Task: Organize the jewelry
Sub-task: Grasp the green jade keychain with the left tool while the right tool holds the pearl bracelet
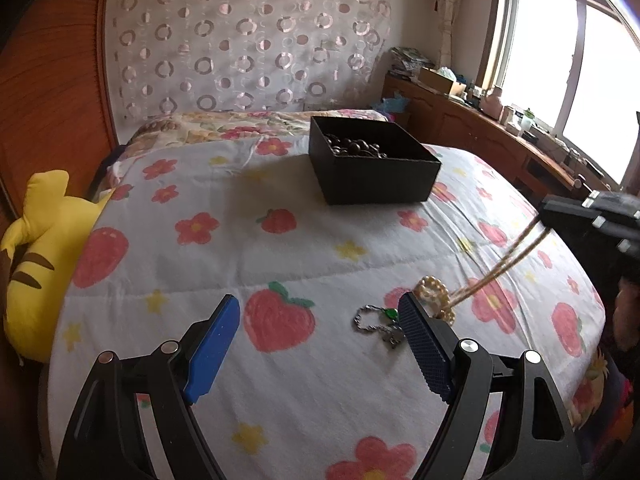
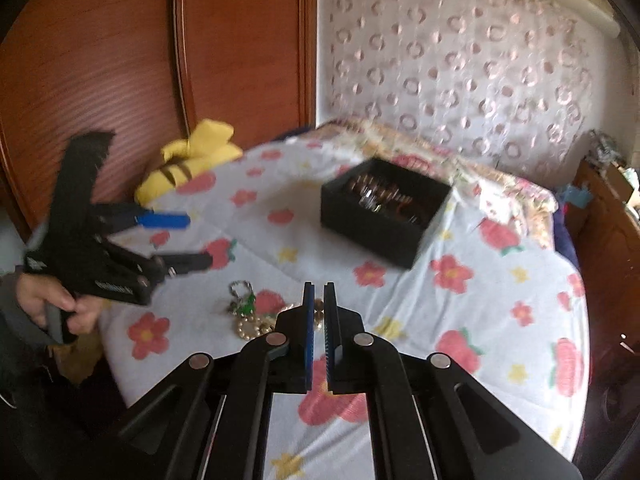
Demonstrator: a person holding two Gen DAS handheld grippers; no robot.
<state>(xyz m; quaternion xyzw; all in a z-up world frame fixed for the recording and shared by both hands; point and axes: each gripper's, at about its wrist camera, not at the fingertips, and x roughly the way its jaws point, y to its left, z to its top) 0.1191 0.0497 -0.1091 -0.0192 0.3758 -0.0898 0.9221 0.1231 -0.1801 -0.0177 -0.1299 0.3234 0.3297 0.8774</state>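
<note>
Left wrist view: we are seeing a golden chain (image 1: pixel 500 266) stretching taut from the pinched right gripper (image 1: pixel 560 210) at three o'clock down to pearl beads (image 1: pixel 434 294) on the flowered quilt (image 1: pixel 200 272). Our left gripper (image 1: pixel 320 334) is spreading wide. The right view is blurring the black box (image 2: pixel 384 210).

Bare quilt (image 1: pixel 224 264) before black box (image 1: pixel 374 168); jewelry pile (image 1: pixel 400 312) rightward.

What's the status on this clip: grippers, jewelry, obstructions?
Left gripper open, empty. Right gripper shut on gold bead necklace, strand taut. Black open cardboard box unobstructed.
</note>
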